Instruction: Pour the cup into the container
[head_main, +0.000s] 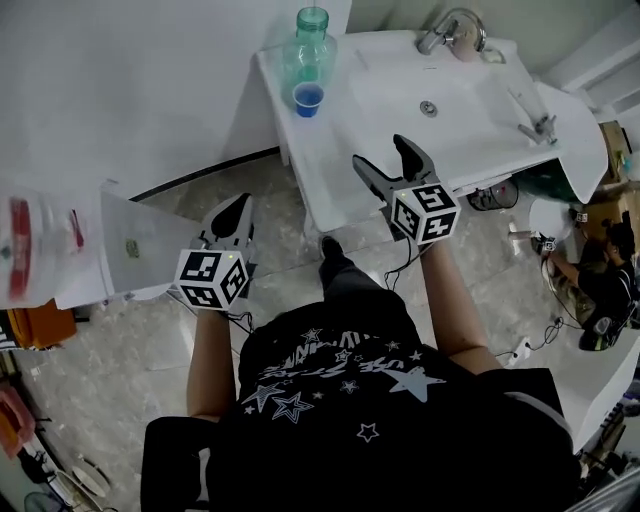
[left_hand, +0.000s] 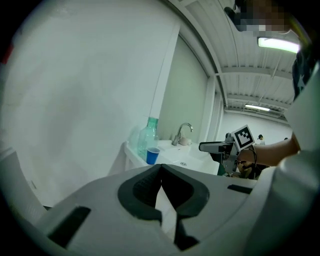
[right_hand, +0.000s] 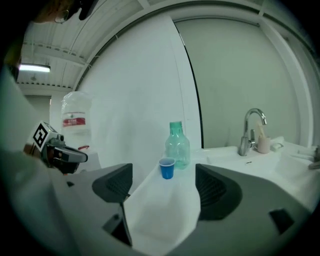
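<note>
- Where the head view is taken as reference, the left gripper (head_main: 238, 205) is seen low over the marbled floor (head_main: 120, 350), well apart from the sink counter (head_main: 330, 170).
- In the left gripper view its dark jaws are pressed together at the tips, and nothing is held between them.
- The right gripper (head_main: 381, 152) is held higher, with its tips over the front edge of the counter.
- Its jaws are spread wide in the right gripper view and are empty (the cup is merely framed in the gap, far beyond the pads).
- The blue cup (head_main: 308, 98) is set upright on the counter's far left corner, close to the white wall panel (head_main: 150, 80).
- Its contents cannot be made out.
- The clear green-tinted bottle (head_main: 310, 48), the container, is set upright just behind the cup; whether the two touch cannot be told.
- Neither gripper is in contact with cup or bottle.
- The basin is sunk into the counter to the right of the bottle, and a chrome faucet (head_main: 448, 30) is mounted at its far edge.
- A large water jug (head_main: 30, 250) with a red label is seen at the left margin, well apart from the counter.
- Each gripper's marker cube is turned up toward the head camera.
</note>
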